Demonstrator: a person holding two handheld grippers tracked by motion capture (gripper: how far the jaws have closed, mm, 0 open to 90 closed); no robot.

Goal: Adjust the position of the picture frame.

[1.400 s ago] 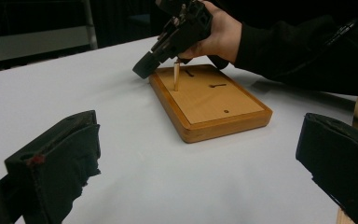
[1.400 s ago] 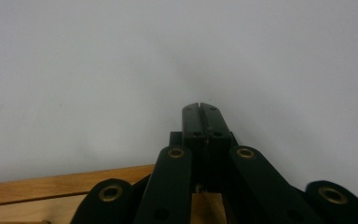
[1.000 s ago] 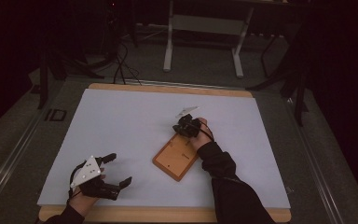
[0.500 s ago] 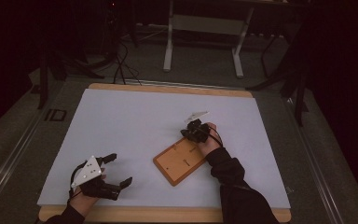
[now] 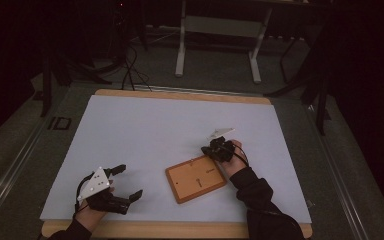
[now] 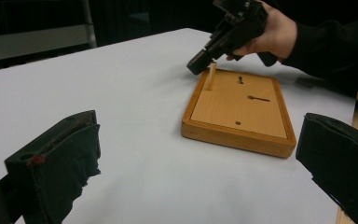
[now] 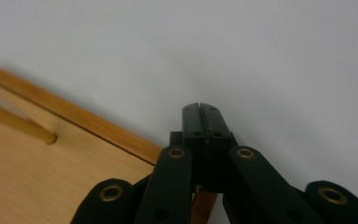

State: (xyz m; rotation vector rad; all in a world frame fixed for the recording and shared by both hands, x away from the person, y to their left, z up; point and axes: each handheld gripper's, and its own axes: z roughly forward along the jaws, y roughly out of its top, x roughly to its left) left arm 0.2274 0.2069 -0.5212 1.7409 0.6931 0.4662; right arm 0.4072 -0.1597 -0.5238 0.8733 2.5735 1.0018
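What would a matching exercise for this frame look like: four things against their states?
1 left tool
2 right tool
3 wooden board
4 peg

a lies flat on the white table
b jaws shut
c stands upright in the board's corner
d jaws wide apart, nothing between them

Pairs: 1-d, 2-b, 3-a, 4-c
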